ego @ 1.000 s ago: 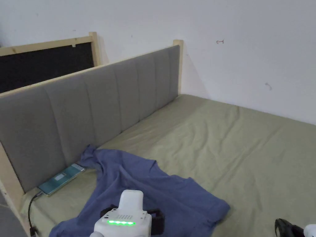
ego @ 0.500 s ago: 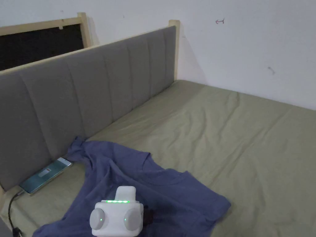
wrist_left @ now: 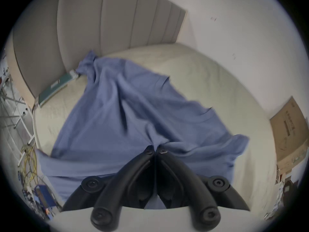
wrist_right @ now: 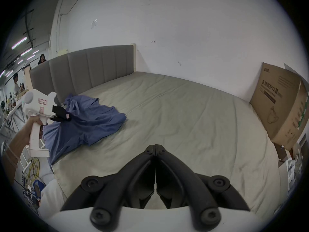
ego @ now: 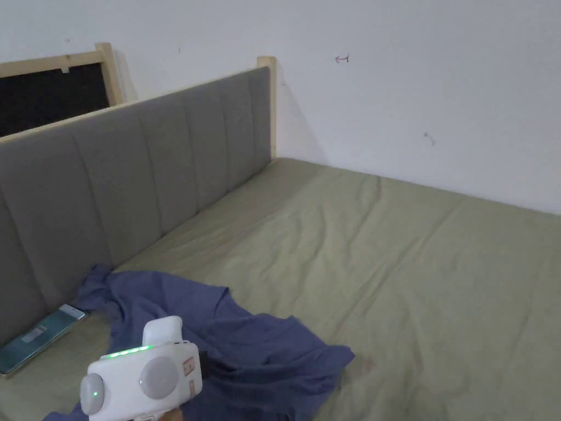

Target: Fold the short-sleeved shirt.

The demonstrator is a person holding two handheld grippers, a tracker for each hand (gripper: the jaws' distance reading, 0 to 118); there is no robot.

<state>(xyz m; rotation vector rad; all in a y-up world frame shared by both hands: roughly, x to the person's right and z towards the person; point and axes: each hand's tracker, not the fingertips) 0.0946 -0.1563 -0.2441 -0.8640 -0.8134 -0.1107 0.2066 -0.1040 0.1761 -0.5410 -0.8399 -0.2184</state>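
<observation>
The blue short-sleeved shirt lay crumpled at the bed's headboard end, one corner against the headboard beside a phone. The left gripper pinched a fold of it between closed jaws. The right gripper hung closed and empty above the bare sheet.

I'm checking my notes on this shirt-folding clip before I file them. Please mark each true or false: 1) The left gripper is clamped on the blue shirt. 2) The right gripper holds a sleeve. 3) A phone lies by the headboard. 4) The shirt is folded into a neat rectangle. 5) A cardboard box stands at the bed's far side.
1) True: the left gripper has both jaws pinched on the blue shirt.
2) False: the right gripper is shut on nothing, above bare sheet.
3) True: the phone lies beside the headboard.
4) False: it lies crumpled and bunched.
5) True: the cardboard box.
</observation>
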